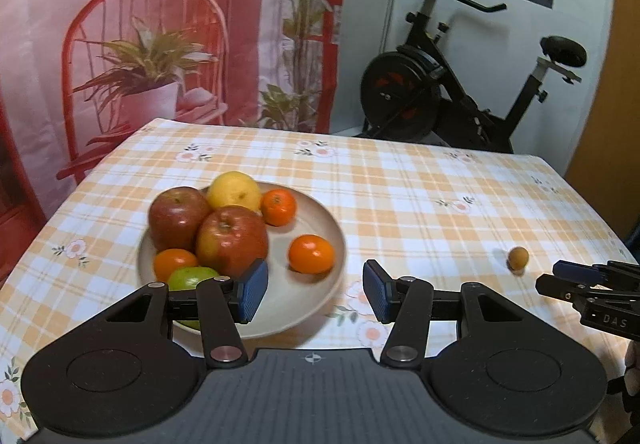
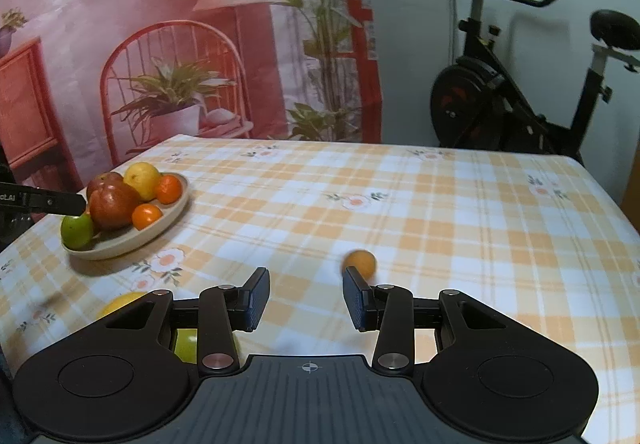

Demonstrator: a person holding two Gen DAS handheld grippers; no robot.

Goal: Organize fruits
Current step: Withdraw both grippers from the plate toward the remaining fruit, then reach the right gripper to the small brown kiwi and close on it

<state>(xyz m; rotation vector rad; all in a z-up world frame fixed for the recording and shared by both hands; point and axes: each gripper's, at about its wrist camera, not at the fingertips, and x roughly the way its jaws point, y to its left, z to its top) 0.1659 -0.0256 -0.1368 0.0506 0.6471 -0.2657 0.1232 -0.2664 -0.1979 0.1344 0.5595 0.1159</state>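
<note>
While my right gripper (image 2: 306, 298) stands apart and empty, the small orange fruit (image 2: 360, 263) lies beyond its right fingertip; centre it first; my left gripper (image 1: 316, 294) gapes empty too.

- The plate (image 1: 320, 211) on the left of the table (image 1: 420, 195) is crowded: apples (image 1: 230, 240), a lemon (image 1: 234, 189) and oranges (image 1: 311, 254) fill its left and back; only its near right part is bare
- The cloth to the right of the plate is open, broken only by one small fruit (image 1: 518, 258) well apart from the plate
- The right gripper (image 1: 556, 276) reaches in near that fruit at the right edge
- Two fruits (image 2: 186, 344) lie close under the right gripper's left finger
</note>
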